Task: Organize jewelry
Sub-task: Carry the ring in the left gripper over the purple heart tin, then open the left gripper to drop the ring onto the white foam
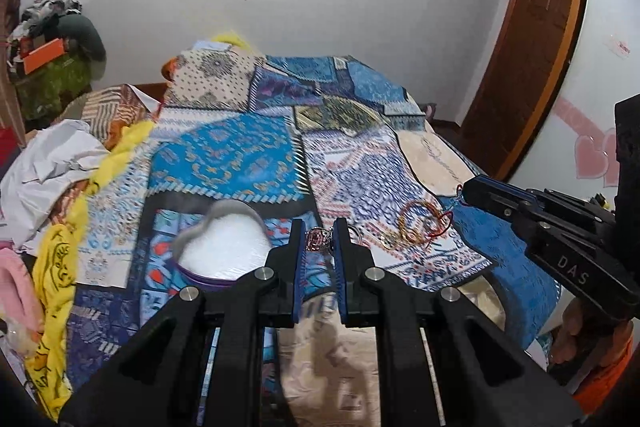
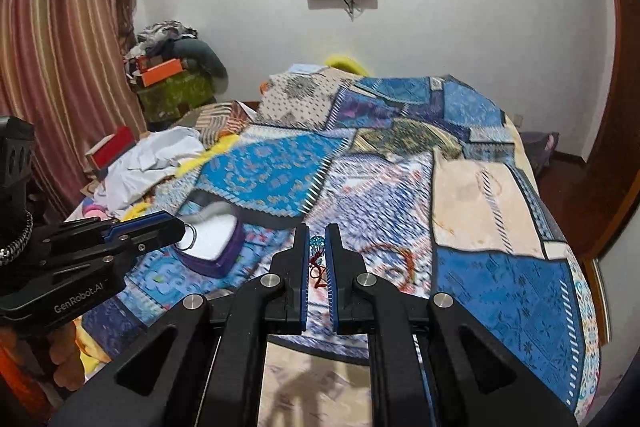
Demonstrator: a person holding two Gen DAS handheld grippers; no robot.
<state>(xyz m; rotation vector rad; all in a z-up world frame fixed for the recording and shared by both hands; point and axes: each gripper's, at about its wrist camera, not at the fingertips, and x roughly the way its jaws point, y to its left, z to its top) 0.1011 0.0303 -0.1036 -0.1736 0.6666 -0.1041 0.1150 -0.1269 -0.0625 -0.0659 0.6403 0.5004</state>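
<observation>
Above the patchwork bedspread point(image 1: 248, 163), the left gripper point(image 1: 317, 241) pinches a small reddish trinket point(image 1: 318, 241) and the right gripper point(image 2: 316, 251) a blue-beaded red cord point(image 2: 317, 255) — light, limp, tangle-prone pieces, best taken by bead or ring — near the heart-shaped box point(image 1: 224, 247).

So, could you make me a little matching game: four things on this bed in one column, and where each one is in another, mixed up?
Things:
1. heart-shaped box
2. gold bangles
3. blue-beaded piece
4. silver hoops

Places:
A. pinched between the right fingers
B. lying loose on the quilt
C. hanging at the tip of the left fingers
D. sitting open on the quilt, white inside

Pairs: 1-D, 2-B, 3-A, 4-C.
</observation>
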